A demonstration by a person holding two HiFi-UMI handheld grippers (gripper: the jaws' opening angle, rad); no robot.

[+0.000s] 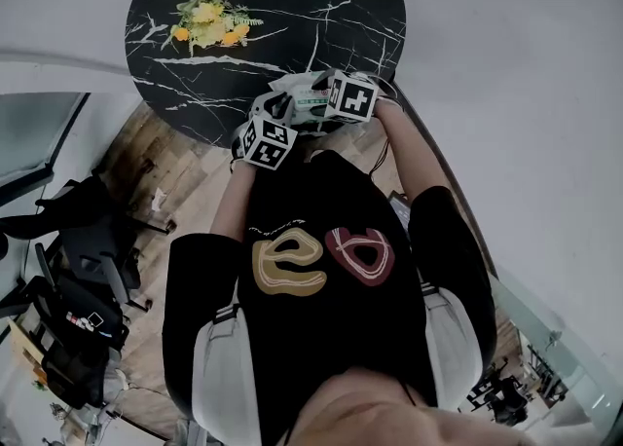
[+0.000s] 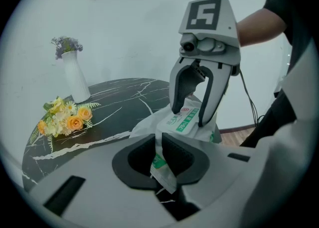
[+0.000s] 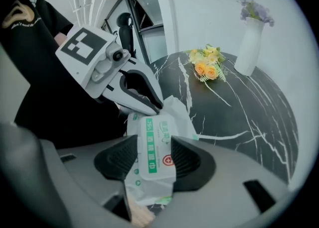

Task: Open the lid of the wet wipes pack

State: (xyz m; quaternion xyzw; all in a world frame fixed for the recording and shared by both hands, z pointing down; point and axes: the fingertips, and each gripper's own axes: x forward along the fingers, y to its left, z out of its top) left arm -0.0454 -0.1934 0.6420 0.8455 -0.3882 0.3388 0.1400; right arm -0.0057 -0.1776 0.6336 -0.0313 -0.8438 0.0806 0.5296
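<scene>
black stone with white lines makes up the round table (image 1: pixel 292 6). the wet wipes pack (image 1: pixel 310 98) is held up just over its near edge, not lying on it. the left gripper (image 2: pixel 157 155) has its fingers (image 2: pixel 178 153) close together, pinching the thin flat end of the pack. this looks like a way to stop the soft pack from flopping while the other side works.

the right gripper (image 3: pixel 152 153) comes at the pack from the other way. its fingers (image 3: pixel 188 158) stand wide, with the white lid (image 3: pixel 154 145) and its green writing between them. the pads look to press on both long sides of the lid. that seems a good spot for lifting the lid, which lies flat and is not yet open.

both hands are held out in front of the person's body, very near each other, and the two grippers face one another. the left one tips down a bit and the right one tips down more. yellow flowers (image 1: pixel 206 23) and a white vase (image 2: pixel 75 77) sit well apart.
</scene>
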